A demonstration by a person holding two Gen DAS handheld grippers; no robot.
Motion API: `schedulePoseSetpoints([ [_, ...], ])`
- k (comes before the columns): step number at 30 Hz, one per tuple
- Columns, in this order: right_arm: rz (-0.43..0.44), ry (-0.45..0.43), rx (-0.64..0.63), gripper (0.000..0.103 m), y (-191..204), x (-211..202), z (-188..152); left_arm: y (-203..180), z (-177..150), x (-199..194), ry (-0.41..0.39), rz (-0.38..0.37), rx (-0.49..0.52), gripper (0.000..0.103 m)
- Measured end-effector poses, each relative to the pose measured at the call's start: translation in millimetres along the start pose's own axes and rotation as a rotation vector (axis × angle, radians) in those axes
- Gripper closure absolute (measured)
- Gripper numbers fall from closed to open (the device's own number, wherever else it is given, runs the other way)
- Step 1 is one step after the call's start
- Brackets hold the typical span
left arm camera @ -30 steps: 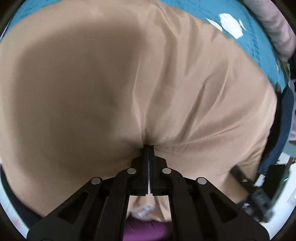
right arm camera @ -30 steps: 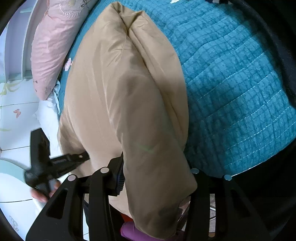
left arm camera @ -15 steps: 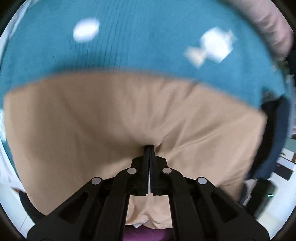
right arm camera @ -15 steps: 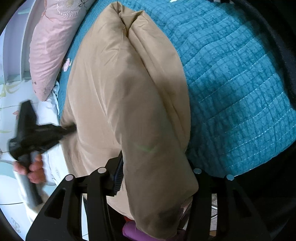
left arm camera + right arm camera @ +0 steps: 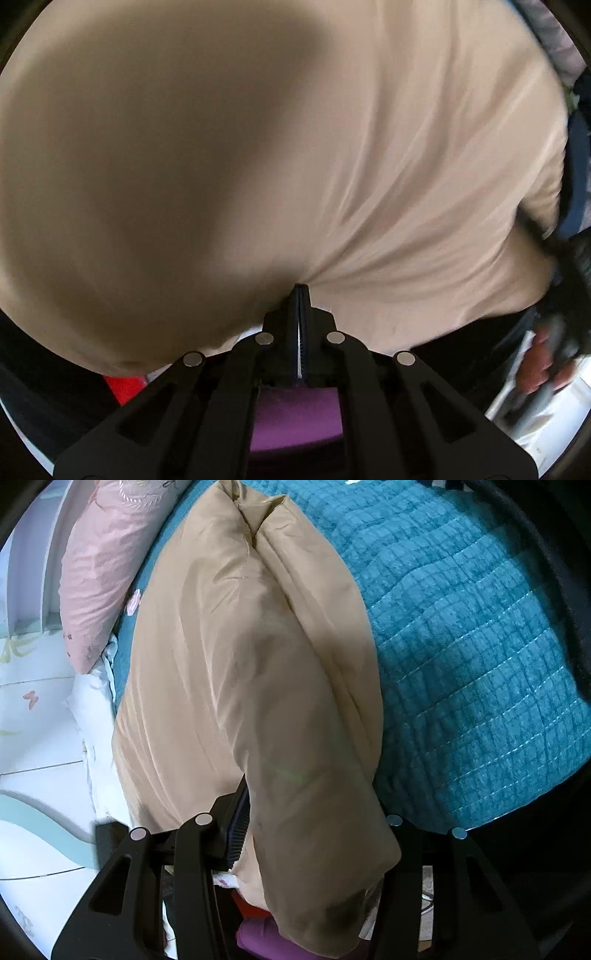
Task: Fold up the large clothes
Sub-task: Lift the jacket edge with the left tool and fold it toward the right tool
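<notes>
A tan padded garment point(image 5: 258, 664) lies lengthwise on a teal quilt point(image 5: 461, 646), its near end bunched into a thick roll. My right gripper point(image 5: 314, 812) is shut on that roll. Its left pad point(image 5: 238, 823) presses the fabric, and the right finger is hidden behind the cloth. In the left wrist view the same tan garment point(image 5: 258, 147) fills almost the whole picture. My left gripper point(image 5: 301, 288) is shut on a pinch of it, with creases fanning out from the tips.
A pink pillow point(image 5: 99, 565) lies at the quilt's far left, with white furniture beyond it. A hand point(image 5: 543, 365) gripping a dark handle shows at the right edge of the left wrist view. Purple cloth point(image 5: 295, 421) and something red point(image 5: 123, 387) sit below the fingers.
The left gripper swung with its pinch of cloth: teal quilt showed above the garment half a second ago, and now tan fabric covers the view. The right gripper kept still on the roll.
</notes>
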State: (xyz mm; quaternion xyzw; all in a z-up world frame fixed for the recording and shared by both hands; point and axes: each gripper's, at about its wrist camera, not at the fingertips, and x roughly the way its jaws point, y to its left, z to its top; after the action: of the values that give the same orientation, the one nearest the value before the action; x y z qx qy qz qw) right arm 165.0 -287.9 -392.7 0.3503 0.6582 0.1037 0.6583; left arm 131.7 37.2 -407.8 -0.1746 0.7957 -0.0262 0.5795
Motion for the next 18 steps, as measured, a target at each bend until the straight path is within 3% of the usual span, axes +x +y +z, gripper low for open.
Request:
schedulePoseSetpoints([
  [3,-0.004,-0.012,0.003,0.057,3,1,-2,7,-10,30,0.082,0.081,-0.019,0.102],
  [6,-0.001,-0.019,0.007,0.057,4,1,-5,12,-16,29,0.103,0.055,-0.028,0.102],
  [13,-0.02,-0.014,0.002,0.057,5,-2,-9,-24,4,-49,-0.059,-0.048,0.058,0.101],
  [16,-0.021,-0.016,0.004,0.057,8,0,-8,-32,19,-69,-0.111,0.001,0.078,0.101],
  [18,-0.017,-0.017,0.004,0.057,8,1,-7,-34,37,-56,-0.1,0.065,0.096,0.101],
])
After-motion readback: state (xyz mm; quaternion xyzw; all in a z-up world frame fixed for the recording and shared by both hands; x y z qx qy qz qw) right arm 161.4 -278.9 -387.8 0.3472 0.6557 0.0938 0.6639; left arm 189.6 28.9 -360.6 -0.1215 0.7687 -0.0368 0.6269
